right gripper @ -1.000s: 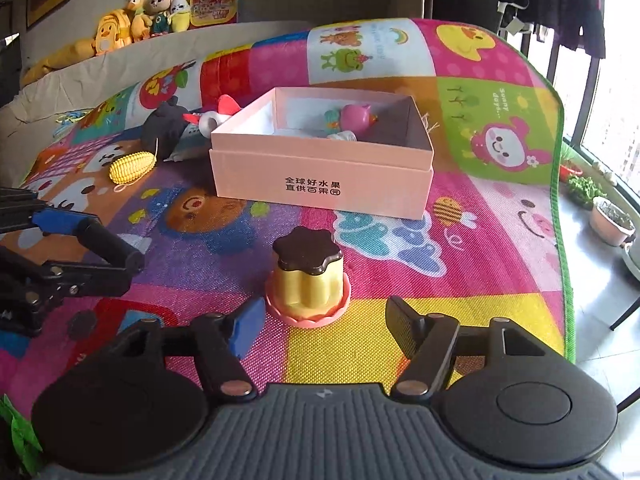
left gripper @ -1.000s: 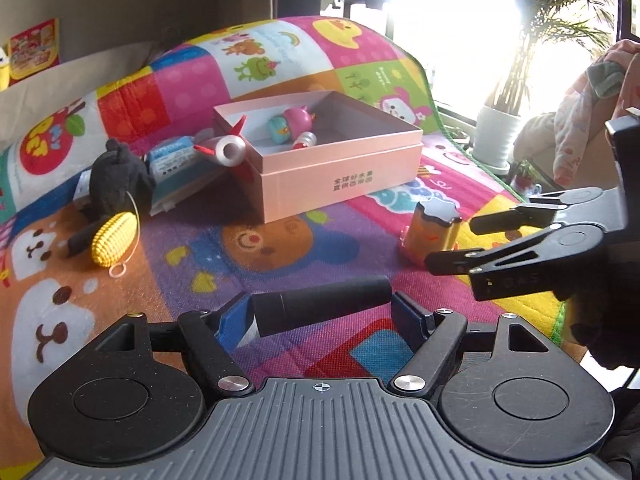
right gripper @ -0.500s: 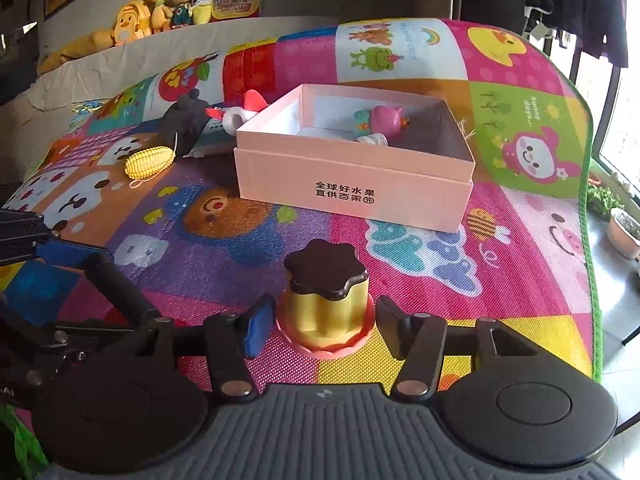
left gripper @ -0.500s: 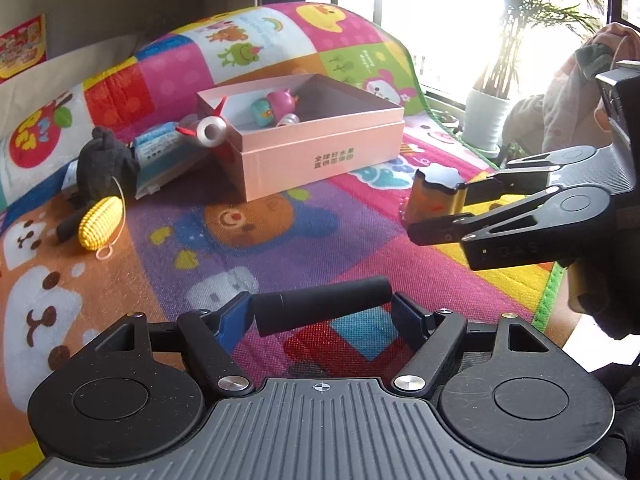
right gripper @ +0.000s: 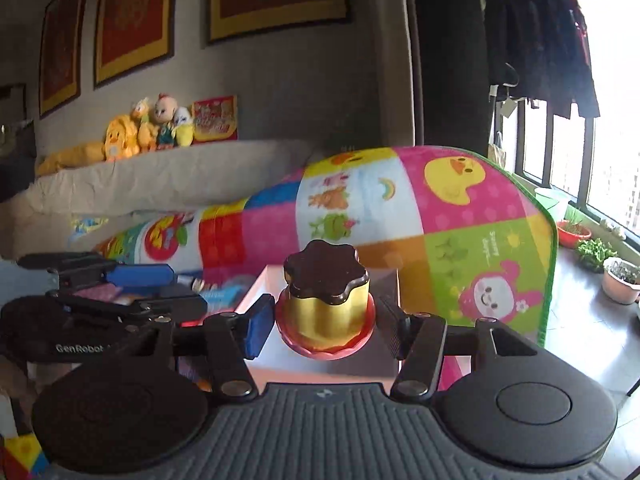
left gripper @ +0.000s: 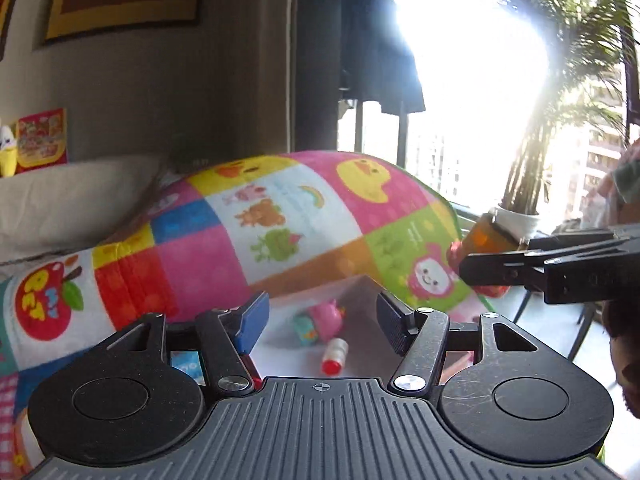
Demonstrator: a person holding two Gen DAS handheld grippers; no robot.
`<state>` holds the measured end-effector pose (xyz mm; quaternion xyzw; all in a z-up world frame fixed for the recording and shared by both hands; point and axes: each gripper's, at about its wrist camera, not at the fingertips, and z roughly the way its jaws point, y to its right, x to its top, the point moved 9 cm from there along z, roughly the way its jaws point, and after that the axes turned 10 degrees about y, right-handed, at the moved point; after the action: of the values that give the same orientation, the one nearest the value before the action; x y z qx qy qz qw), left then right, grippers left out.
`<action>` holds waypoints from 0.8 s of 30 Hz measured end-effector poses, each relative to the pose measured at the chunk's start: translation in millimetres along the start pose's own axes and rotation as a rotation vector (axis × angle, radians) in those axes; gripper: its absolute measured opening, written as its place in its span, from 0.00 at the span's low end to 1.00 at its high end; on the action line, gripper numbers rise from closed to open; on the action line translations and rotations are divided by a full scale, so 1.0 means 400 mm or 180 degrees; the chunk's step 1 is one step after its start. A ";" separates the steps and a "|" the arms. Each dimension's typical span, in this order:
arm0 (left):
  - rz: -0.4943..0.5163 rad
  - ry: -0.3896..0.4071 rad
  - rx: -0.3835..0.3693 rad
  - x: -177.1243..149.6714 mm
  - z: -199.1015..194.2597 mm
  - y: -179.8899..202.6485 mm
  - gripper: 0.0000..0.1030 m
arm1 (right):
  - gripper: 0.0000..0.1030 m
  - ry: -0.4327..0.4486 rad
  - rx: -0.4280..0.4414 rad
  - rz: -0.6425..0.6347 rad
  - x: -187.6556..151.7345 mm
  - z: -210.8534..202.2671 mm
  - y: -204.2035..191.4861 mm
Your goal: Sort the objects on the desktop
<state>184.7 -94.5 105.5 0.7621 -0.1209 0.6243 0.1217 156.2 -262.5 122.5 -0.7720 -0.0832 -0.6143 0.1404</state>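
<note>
Pudding toy (right gripper: 326,304) — now lifted off the mat, clamped in our right gripper (right gripper: 320,330), frame centre over the pink box (right gripper: 256,300); left gripper (left gripper: 320,322) wide open, emptied — release next.

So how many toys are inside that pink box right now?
2 show in the box, seen from the left wrist: a pink and teal toy near the back, and a small white tube with a red cap in front of it. The jaws may hide others.
</note>
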 end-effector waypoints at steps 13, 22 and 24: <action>-0.0144 -0.0882 -0.0295 -0.336 -0.142 -0.031 0.93 | 0.87 -0.0487 0.0087 -0.0612 -0.260 0.014 -0.087; -0.0128 -0.0835 -0.0595 -0.386 -0.061 0.044 0.98 | 0.73 -0.0641 -0.0302 -0.0324 -0.323 -0.065 -0.020; -0.0238 -0.0855 -0.0621 -0.391 -0.032 0.046 0.98 | 0.68 -0.0650 -0.0377 -0.0275 -0.325 -0.078 0.003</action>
<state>136.6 -102.5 -44.7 0.8273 -0.1676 0.4971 0.2011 97.4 -267.9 2.5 -0.8332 -0.0937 -0.5417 0.0588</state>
